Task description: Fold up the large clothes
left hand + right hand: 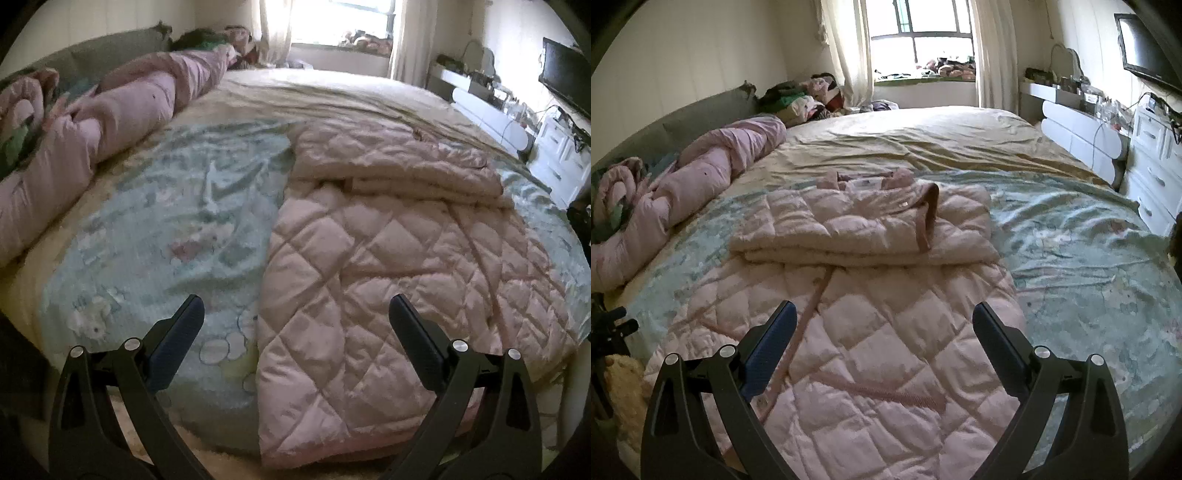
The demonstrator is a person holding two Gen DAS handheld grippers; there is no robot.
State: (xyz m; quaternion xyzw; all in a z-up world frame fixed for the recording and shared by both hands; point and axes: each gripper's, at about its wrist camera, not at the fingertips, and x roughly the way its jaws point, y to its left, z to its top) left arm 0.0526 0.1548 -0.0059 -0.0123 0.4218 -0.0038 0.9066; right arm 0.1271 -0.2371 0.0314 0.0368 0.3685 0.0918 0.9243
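Left wrist view: the left gripper (pixel 295 314) is hovering with its jaws spread wide and nothing between them, above the near edge of the bed (pixel 332 88). The pink quilted coat (pixel 388 280) is lying flat on the pale blue blanket (pixel 166 229), filling the frame from 3 to 6 o'clock; its near hem is reaching the bed edge at 6 o'clock. The upper part of the coat is lying doubled over the lower part, forming a thick fold at about 1 o'clock. A rolled pink quilt (pixel 122 110) is stretching along the far side of the bed from 9 to 11 o'clock, well apart from the coat.

Right wrist view: the right gripper (pixel 884 314) is likewise standing wide open and empty, poised over the lower half of the coat (pixel 886 369). The folded upper section is sitting at centre frame, with the collar (pixel 866 177) pointing toward 12 o'clock and a brown-trimmed cuff (pixel 929 210) resting on top, just right of centre. The blanket (pixel 1089 251) is showing at 3 o'clock, the rolled quilt (pixel 701 173) at 9 to 10 o'clock. A white dresser (pixel 1152 166) is standing at 2 o'clock, and a window (pixel 923 33) is glowing at 12 o'clock.
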